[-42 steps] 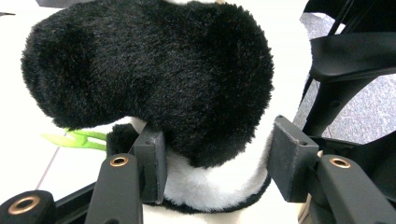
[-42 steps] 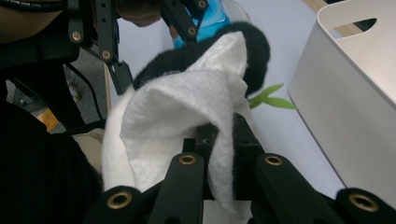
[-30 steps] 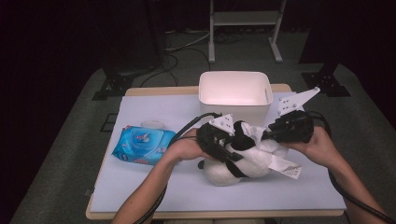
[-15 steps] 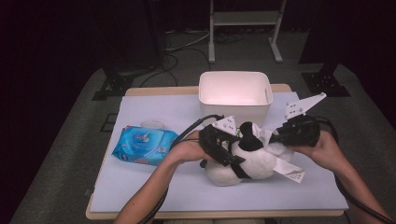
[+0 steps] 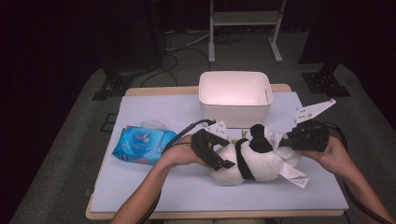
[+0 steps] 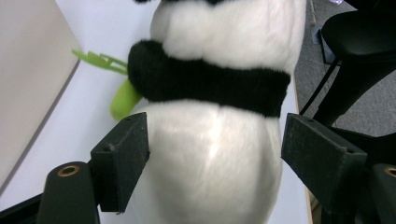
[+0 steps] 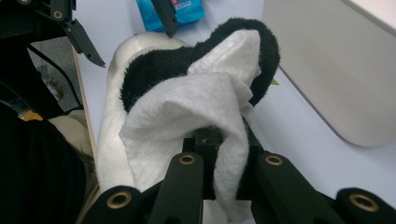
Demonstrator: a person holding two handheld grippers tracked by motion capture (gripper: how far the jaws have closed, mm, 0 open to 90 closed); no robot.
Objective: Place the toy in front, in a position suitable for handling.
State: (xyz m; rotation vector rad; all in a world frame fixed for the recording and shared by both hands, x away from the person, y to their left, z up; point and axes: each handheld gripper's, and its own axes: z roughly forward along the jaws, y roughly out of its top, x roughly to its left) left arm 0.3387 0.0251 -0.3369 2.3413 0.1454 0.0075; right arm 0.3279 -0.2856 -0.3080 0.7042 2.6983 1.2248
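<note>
A black-and-white panda plush (image 5: 261,161) lies on its side on the pale table (image 5: 154,186). My left gripper (image 5: 219,156) sits at the plush's left end. In the left gripper view the jaws stand on either side of the white belly (image 6: 210,154); they have just been opening and stand open around it. My right gripper (image 5: 287,140) is at the plush's right end, shut on a white wipe (image 7: 187,107). The wipe drapes over a black furry part (image 7: 159,65), and its loose end (image 5: 292,172) lies on the table.
A white bin (image 5: 235,93) stands just behind the plush; its wall (image 7: 336,60) is close to the right gripper. A blue pack of wipes (image 5: 142,144) lies left of the left hand. A green bamboo piece (image 6: 123,100) sticks out beside the plush.
The right gripper has come down and left with the wipe onto the plush. The left gripper's jaws have spread wider around the plush's body; that hand has stayed in place.
</note>
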